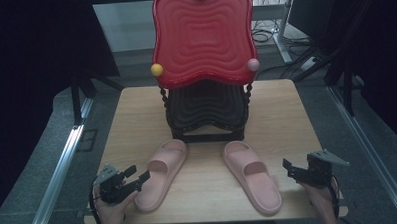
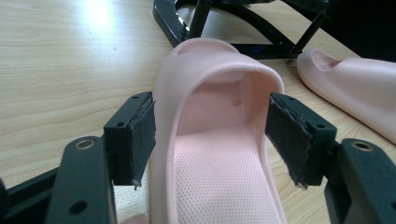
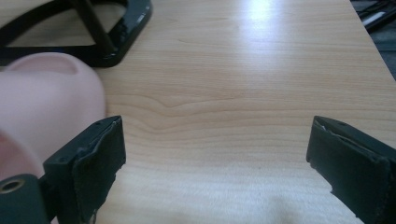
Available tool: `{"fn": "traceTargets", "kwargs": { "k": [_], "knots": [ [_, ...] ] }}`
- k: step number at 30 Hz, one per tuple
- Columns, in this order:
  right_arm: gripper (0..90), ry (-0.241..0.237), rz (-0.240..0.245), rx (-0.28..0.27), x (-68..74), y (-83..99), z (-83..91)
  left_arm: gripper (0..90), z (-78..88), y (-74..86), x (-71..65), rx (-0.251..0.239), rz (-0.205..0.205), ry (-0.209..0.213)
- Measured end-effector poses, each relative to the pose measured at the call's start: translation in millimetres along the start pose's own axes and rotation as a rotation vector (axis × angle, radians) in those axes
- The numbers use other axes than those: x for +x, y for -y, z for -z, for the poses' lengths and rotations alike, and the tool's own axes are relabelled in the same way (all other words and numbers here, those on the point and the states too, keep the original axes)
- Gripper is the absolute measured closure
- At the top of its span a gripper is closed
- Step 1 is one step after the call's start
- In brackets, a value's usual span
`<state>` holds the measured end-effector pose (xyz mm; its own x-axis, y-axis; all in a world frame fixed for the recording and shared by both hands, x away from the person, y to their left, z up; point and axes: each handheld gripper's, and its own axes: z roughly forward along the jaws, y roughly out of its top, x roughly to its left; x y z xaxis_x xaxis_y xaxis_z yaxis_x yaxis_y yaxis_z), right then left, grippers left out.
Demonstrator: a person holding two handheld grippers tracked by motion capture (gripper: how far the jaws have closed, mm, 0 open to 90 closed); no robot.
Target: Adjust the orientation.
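Two pale pink slippers lie toes-away on the wooden table in front of a rack. The left slipper (image 1: 163, 175) has my left gripper (image 1: 137, 175) at its heel end. In the left gripper view that slipper (image 2: 219, 186) lies between the jaws of the left gripper (image 2: 210, 140), whose pads stand wide, close along its sides without squeezing it. The right slipper (image 1: 251, 175) (image 2: 355, 88) lies free. My right gripper (image 1: 291, 170) hovers to its right, open. In the right gripper view bare wood shows between the jaws of the right gripper (image 3: 217, 158), with the slipper (image 3: 46, 102) to their left.
A two-tier rack stands mid-table, with a red wavy tray (image 1: 204, 37) above a black one (image 1: 206, 106). Its black base (image 2: 224, 28) (image 3: 112, 32) is just beyond the slippers' toes. The table (image 1: 286, 114) ends close behind both hands. Metal rails run along both sides.
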<state>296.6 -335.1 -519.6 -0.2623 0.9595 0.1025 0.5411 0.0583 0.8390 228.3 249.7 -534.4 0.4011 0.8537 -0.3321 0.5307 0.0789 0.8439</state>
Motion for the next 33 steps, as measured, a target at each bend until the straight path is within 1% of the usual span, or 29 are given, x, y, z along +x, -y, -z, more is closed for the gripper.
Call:
{"fn": "traceTargets", "kwargs": {
  "k": [2, 5, 6, 7, 8, 9, 10, 12, 14, 15, 17, 18, 20, 21, 22, 23, 24, 25, 26, 27, 28, 29, 31, 32, 33],
  "knots": [
    [7.2, -0.025, 0.001, -0.009, -1.1, -0.4, 5.8, 34.0, 1.4, -0.8, -0.8, -0.003, -0.001, -0.002],
    [7.7, -0.034, -0.011, -0.009, -1.0, 0.3, 8.6, 34.7, 3.1, -1.3, -1.8, -0.007, -0.009, -0.009],
    [10.6, -0.043, -0.009, -0.014, -0.1, 2.0, 11.6, 38.0, 4.1, -1.3, -1.4, -0.004, -0.019, -0.019],
    [10.6, -0.043, -0.009, -0.014, -0.1, 2.0, 11.6, 41.1, 4.1, -1.3, -1.4, -0.004, -0.019, -0.019],
    [11.8, -0.039, 0.005, -0.002, 0.5, 3.4, 11.6, 46.6, 4.7, -2.1, 1.2, 0.003, -0.025, -0.025],
    [11.8, -0.04, 0.005, 0.002, 0.2, 3.8, 11.1, 51.4, 5.4, -2.8, 3.0, 0.01, -0.029, -0.034],
    [12.1, -0.046, 0.002, 0.003, -0.6, 4.2, 10.6, 59.7, 6.3, -3.5, 4.6, 0.017, -0.032, -0.043],
    [13.0, -0.059, -0.015, -0.003, -2.0, 4.0, 10.8, 73.5, 8.2, -4.7, 7.6, 0.036, -0.037, -0.059],
    [13.2, -0.068, -0.016, -0.004, -2.2, 3.4, 11.7, 84.0, 9.1, -5.0, 8.9, 0.042, -0.042, -0.066],
    [13.4, -0.075, -0.01, -0.01, -1.7, 2.1, 13.9, 88.1, 9.9, -3.1, 11.4, 0.057, -0.035, -0.078],
    [13.4, -0.068, -0.002, -0.011, -1.3, 1.8, 15.6, 89.7, 8.8, 0.3, 10.9, 0.085, -0.039, -0.076],
    [13.4, -0.064, -0.002, -0.015, -1.1, 2.0, 16.4, 89.8, 7.8, 2.7, 9.9, 0.107, -0.052, -0.088],
    [13.4, -0.063, -0.006, -0.016, -1.6, 2.9, 17.8, 89.8, 8.9, 5.2, 10.6, 0.126, -0.063, -0.104],
    [13.4, -0.06, -0.014, -0.018, -1.8, 3.6, 18.5, 89.8, 8.9, 5.2, 10.6, 0.126, -0.063, -0.104],
    [13.4, -0.059, -0.019, -0.016, -2.0, 4.0, 18.6, 89.9, 12.0, 5.9, 15.0, 0.132, -0.063, -0.127],
    [13.4, -0.059, -0.019, -0.016, -2.0, 4.0, 18.6, 89.8, 12.0, 5.9, 15.0, 0.132, -0.063, -0.127],
    [13.4, -0.059, -0.021, -0.011, -2.5, 4.1, 18.7, 89.8, 13.0, 6.2, 18.3, 0.136, -0.059, -0.141],
    [13.4, -0.058, -0.03, -0.015, -3.1, 4.1, 18.8, 89.8, 13.0, 6.4, 25.3, 0.16, -0.053, -0.153],
    [13.4, -0.058, -0.03, -0.015, -3.1, 4.1, 18.8, 89.8, 13.0, 6.4, 25.3, 0.16, -0.053, -0.153],
    [13.4, -0.074, -0.025, -0.031, -3.7, 4.0, 19.6, 89.8, 10.5, 8.2, 28.0, 0.191, -0.07, -0.161],
    [13.4, -0.074, -0.025, -0.031, -3.7, 4.0, 19.6, 89.8, 10.5, 8.2, 28.0, 0.191, -0.07, -0.161],
    [13.8, -0.092, -0.016, -0.051, -1.5, 4.3, 19.5, 89.8, 8.6, 11.2, 28.0, 0.213, -0.09, -0.169],
    [13.7, -0.095, 0.005, -0.05, 1.7, 4.2, 18.6, 89.8, 8.8, 13.8, 28.3, 0.22, -0.094, -0.173],
    [13.8, -0.098, 0.009, -0.053, 3.0, 4.0, 18.5, 89.8, 10.1, 18.3, 28.2, 0.219, -0.091, -0.178],
    [13.8, -0.098, 0.009, -0.053, 3.0, 4.0, 18.5, 89.8, 10.1, 18.3, 28.2, 0.219, -0.091, -0.178]
  ]
}}
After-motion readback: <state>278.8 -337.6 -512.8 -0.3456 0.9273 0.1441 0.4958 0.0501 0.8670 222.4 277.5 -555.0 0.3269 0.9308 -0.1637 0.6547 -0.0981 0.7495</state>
